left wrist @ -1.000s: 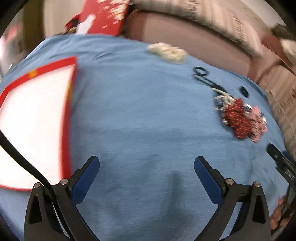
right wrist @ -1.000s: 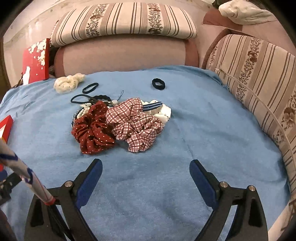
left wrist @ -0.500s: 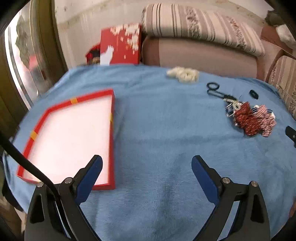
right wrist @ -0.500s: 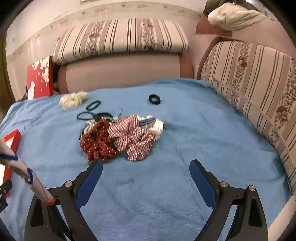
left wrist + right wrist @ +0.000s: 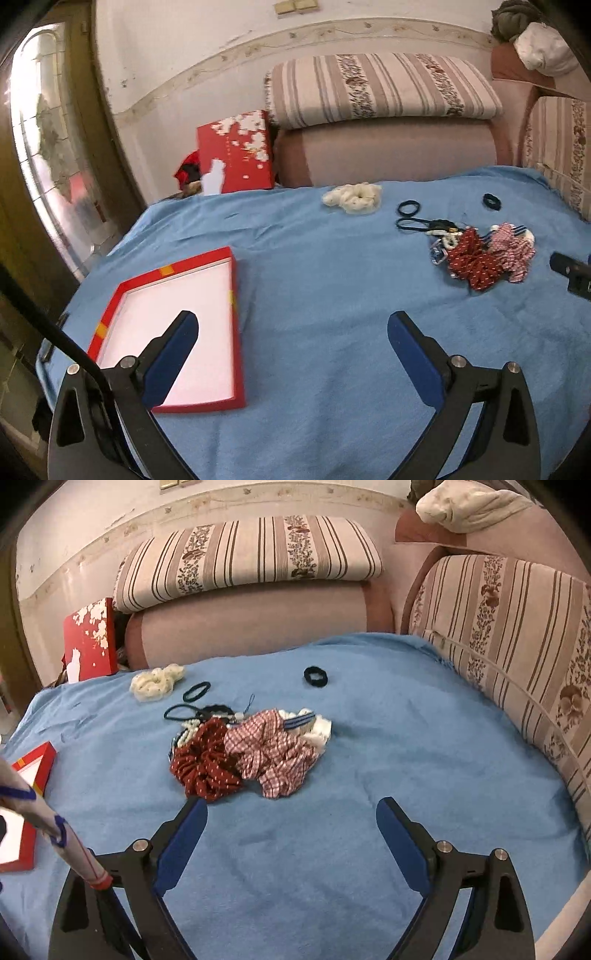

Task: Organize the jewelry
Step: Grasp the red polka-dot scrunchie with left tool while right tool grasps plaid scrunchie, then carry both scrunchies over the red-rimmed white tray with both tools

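- Left gripper (image 5: 291, 328): jaws apart, empty, above the blue cloth (image 5: 332, 280).
- Right gripper (image 5: 291, 812): jaws apart, empty, just before the dark-red dotted fabric scrunchie (image 5: 207, 764).
- Shallow red-rimmed white tray (image 5: 177, 325): well apart from the pile; best lift one piece singly.

The left gripper (image 5: 291, 328) hangs over a blue cloth (image 5: 314, 295) with its jaws spread wide and nothing between them. Its left finger (image 5: 173, 354) stands in front of a shallow red tray (image 5: 236, 325) with a white inside, which lies on the near left part of the cloth. On the far right there is a pile of hair accessories: a dark red dotted scrunchie (image 5: 472, 264) touches a red checked scrunchie (image 5: 511, 251). Thin dark hair ties (image 5: 409, 207) lie just behind the pile, and a thick black tie (image 5: 492, 202) lies more to the right. A cream scrunchie (image 5: 352, 197) lies apart, far in the middle. Behind the cloth, a red box (image 5: 234, 151) with white flowers leans beside a striped sofa (image 5: 380, 122).
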The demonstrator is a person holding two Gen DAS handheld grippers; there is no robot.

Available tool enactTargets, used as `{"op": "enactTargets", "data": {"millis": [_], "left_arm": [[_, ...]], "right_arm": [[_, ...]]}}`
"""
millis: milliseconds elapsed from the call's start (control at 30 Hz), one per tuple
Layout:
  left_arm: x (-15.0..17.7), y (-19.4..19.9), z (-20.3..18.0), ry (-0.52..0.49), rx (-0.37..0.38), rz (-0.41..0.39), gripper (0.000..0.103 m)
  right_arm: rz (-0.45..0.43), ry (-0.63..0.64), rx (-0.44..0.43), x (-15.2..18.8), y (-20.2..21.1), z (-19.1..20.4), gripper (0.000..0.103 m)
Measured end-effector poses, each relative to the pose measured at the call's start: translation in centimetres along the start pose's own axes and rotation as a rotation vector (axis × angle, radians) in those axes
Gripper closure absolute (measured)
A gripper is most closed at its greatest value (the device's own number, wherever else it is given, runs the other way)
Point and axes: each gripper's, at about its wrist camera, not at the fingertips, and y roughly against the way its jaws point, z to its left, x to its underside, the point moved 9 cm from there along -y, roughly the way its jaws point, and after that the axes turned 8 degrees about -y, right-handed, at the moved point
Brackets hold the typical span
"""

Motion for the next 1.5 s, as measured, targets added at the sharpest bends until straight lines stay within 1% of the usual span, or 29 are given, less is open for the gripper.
{"op": "enactTargets", "data": {"millis": [100,133,233,333,400,467,500,567,633,700,733,800,833,900,933,1067,1100,1167,1200,1233,1267,1300,1333,1433,1500], "left_arm": [[-1.0,-1.1,-0.6,-0.005,0.033,0.010,0.001],[-1.3,-1.4,-0.8,-0.006,0.039,0.010,0.001],[-2.4,-2.8,-1.2,-0.006,0.074,0.015,0.001],[-3.4,-4.8,-1.3,0.036,0.135,0.044,0.001],[-3.7,-6.3,-1.4,0.083,0.191,0.077,0.001],[-4.0,-7.8,-2.0,0.138,0.280,0.117,0.001],[-4.1,-8.4,-2.5,0.157,0.324,0.133,0.003],[-4.5,-9.1,-4.0,0.165,0.388,0.151,0.008],[-4.9,-9.6,-6.1,0.148,0.448,0.161,0.016],[-5.1,-9.9,-8.8,0.121,0.524,0.182,0.036],[-5.1,-10.1,-10.9,0.106,0.579,0.204,0.039],[-5.2,-10.4,-13.6,0.098,0.645,0.225,0.041],[-5.2,-10.6,-14.9,0.090,0.666,0.234,0.041],[-5.0,-11.0,-17.3,0.067,0.685,0.246,0.041],[-4.9,-11.3,-18.5,0.056,0.690,0.257,0.041],[-4.7,-12.4,-21.1,0.079,0.729,0.304,0.041],[-4.6,-12.8,-21.4,0.088,0.735,0.318,0.041],[-4.4,-13.6,-22.2,0.109,0.743,0.349,0.041],[-4.4,-14.0,-22.6,0.115,0.750,0.362,0.055],[-4.2,-14.4,-23.0,0.124,0.761,0.377,0.071],[-3.8,-14.7,-23.3,0.136,0.775,0.408,0.096],[-3.6,-14.8,-23.2,0.155,0.786,0.425,0.095],[-3.7,-14.5,-22.8,0.172,0.786,0.415,0.095],[-4.0,-12.8,-20.8,0.147,0.743,0.362,0.095],[-3.9,-11.4,-18.7,0.150,0.733,0.333,0.095]], "right_arm": [[-0.005,-0.007,0.014,-1.6,-0.2,-0.8,0.010],[-0.001,-0.006,0.024,-2.5,-0.5,-1.1,0.012],[0.010,-0.011,0.016,-4.6,-1.3,-1.7,0.019],[-0.018,-0.026,0.008,-7.1,-2.0,-2.2,0.019],[-0.031,-0.048,-0.031,-8.0,-2.5,-2.4,0.019],[-0.023,-0.076,-0.083,-7.8,-3.2,-2.5,0.019],[0.002,-0.094,-0.105,-7.3,-4.0,-2.8,0.019],[0.061,-0.110,-0.131,-6.5,-5.4,-2.9,0.019],[0.113,-0.117,-0.163,-5.8,-6.5,-2.8,0.024],[0.142,-0.127,-0.196,-5.5,-7.2,-2.6,0.024],[0.156,-0.136,-0.219,-5.3,-7.5,-2.5,0.024],[0.187,-0.145,-0.269,-4.8,-8.0,-1.7,0.024],[0.198,-0.143,-0.279,-4.6,-8.4,-1.4,0.024],[0.225,-0.135,-0.296,-4.1,-9.2,-0.7,0.025],[0.243,-0.132,-0.304,-3.8,-9.7,-0.3,0.028],[0.312,-0.118,-0.310,-2.1,-11.5,0.9,0.031],[0.324,-0.114,-0.307,-1.7,-11.9,1.0,0.034],[0.352,-0.113,-0.307,-1.2,-12.6,1.2,0.047],[0.366,-0.118,-0.312,-1.0,-12.7,1.2,0.068],[0.382,-0.122,-0.316,-0.9,-12.8,1.2,0.085],[0.387,-0.126,-0.314,-0.9,-12.7,0.9,0.086],[0.381,-0.131,-0.313,-1.1,-12.5,0.7,0.088],[0.376,-0.139,-0.317,-1.2,-12.3,0.6,0.090],[0.352,-0.160,-0.351,-1.9,-10.8,0.5,0.092],[0.334,-0.158,-0.365,-2.2,-9.9,0.6,0.092]]}}
